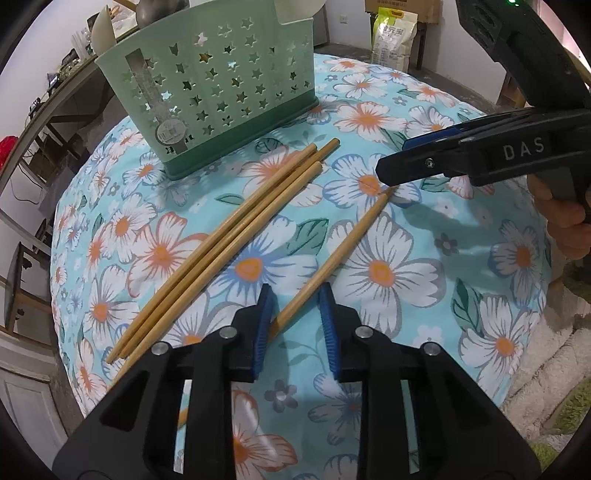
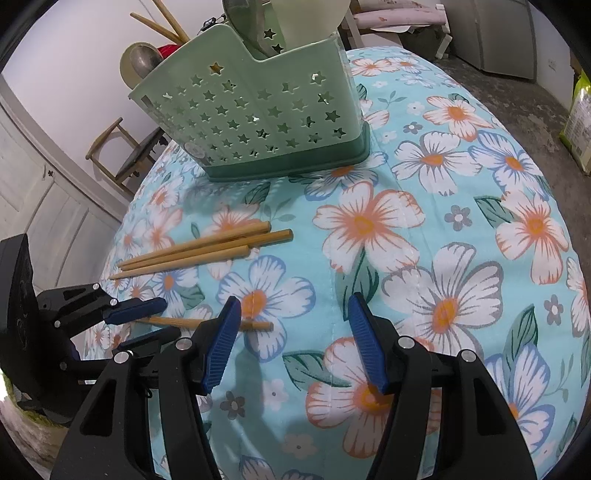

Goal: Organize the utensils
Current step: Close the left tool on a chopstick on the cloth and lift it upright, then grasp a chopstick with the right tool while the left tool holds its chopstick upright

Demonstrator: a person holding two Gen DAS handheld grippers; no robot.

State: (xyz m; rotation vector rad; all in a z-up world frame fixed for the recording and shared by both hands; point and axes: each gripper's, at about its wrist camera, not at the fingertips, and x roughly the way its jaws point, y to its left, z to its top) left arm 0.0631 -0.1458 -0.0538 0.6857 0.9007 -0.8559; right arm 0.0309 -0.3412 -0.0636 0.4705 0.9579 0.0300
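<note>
A single wooden chopstick (image 1: 343,243) lies slanted on the floral cloth. Its thin end runs between the blue pads of my left gripper (image 1: 295,306), close to the left pad, with a gap still showing on the other side. From the right wrist view the left gripper (image 2: 166,319) straddles that chopstick (image 2: 255,325). Three more chopsticks (image 1: 221,236) (image 2: 199,251) lie bundled side by side further left. Behind them stands a green star-cut utensil holder (image 1: 221,92) (image 2: 258,122). My right gripper (image 2: 293,306) (image 1: 393,158) hovers open over the single chopstick's thick end, holding nothing.
The floral tablecloth (image 1: 424,295) (image 2: 461,229) drops off at its rounded edges. The holder carries spoons and chopsticks (image 2: 162,22). A wooden chair (image 2: 122,147) stands beyond the table's left side. A bag (image 1: 391,37) sits on the floor behind. A hand (image 1: 565,221) grips the right tool.
</note>
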